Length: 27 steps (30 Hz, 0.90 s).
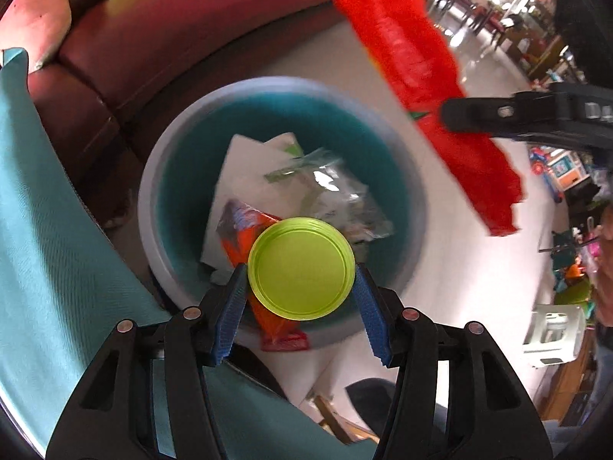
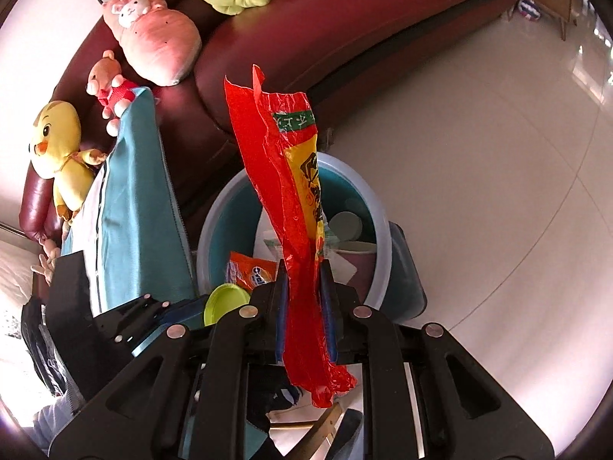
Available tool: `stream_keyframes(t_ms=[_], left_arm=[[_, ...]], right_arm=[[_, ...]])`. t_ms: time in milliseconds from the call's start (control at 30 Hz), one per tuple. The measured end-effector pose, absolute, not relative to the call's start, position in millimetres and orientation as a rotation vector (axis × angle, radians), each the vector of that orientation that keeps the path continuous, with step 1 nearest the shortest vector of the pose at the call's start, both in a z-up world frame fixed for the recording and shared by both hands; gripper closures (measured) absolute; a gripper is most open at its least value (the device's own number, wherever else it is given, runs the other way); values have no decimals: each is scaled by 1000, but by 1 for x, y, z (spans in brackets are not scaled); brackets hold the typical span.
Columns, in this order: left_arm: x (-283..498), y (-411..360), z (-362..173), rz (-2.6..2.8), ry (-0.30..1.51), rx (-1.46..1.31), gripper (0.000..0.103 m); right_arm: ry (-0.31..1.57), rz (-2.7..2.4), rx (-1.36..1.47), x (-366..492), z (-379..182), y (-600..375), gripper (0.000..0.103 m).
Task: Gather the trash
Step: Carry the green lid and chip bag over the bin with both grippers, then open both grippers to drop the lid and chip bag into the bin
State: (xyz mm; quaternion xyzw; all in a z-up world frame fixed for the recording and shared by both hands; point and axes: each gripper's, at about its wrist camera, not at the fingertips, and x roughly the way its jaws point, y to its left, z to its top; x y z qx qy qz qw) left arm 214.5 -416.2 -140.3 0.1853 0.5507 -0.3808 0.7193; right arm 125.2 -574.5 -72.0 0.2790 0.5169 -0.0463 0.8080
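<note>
Both pieces of trash are lifted and poised over the bin (image 1: pixel 153 207), so the step in hand looks like the drop. The left hand-held gripper (image 1: pixel 300 276) pinches a lime-green plastic lid (image 1: pixel 301 268) by its edges, its blue pads against the left and right rim, directly above the near part of the bin's opening. The right hand-held gripper (image 2: pixel 304 287) is pressed together on a long red plastic wrapper (image 2: pixel 283 191), which stands up past the fingers and also trails below them; in the left wrist view it hangs to the far right of the bin, mostly over the pale floor (image 1: pixel 452 268).

The bin already holds white paper (image 1: pixel 245 176), a clear plastic bag (image 1: pixel 337 195) and an orange snack packet (image 2: pixel 251 272). It sits on the floor just beside a dark red sofa (image 1: pixel 161 46).

The lid seems ready to fall once the left fingers spread. The wrapper probably needs carrying left, over the opening, before release, since light film can drift past the rim.
</note>
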Motion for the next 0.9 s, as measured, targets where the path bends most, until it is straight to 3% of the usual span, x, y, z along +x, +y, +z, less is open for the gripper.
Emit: stream_keyframes(t_ms=[200, 467, 533, 600, 667, 900], left_arm=[[244, -414, -157, -768, 1220, 425, 47], [241, -410, -132, -809, 1180, 383, 45], [238, -411, -128, -807, 1172, 391, 40], [235, -411, -122, -794, 1154, 392, 23], [232, -406, -115, -787, 1129, 382, 18], [225, -385, -108, -784, 1148, 314, 14]], right_arm=[[1120, -97, 600, 135, -78, -579, 87], [1150, -73, 586, 147, -84, -572, 87], [1153, -68, 580, 149, -83, -571, 87], [1154, -63, 569, 149, -81, -568, 87], [1155, -59, 557, 149, -79, -564, 87], [1161, -61, 542, 151, -81, -557, 86]])
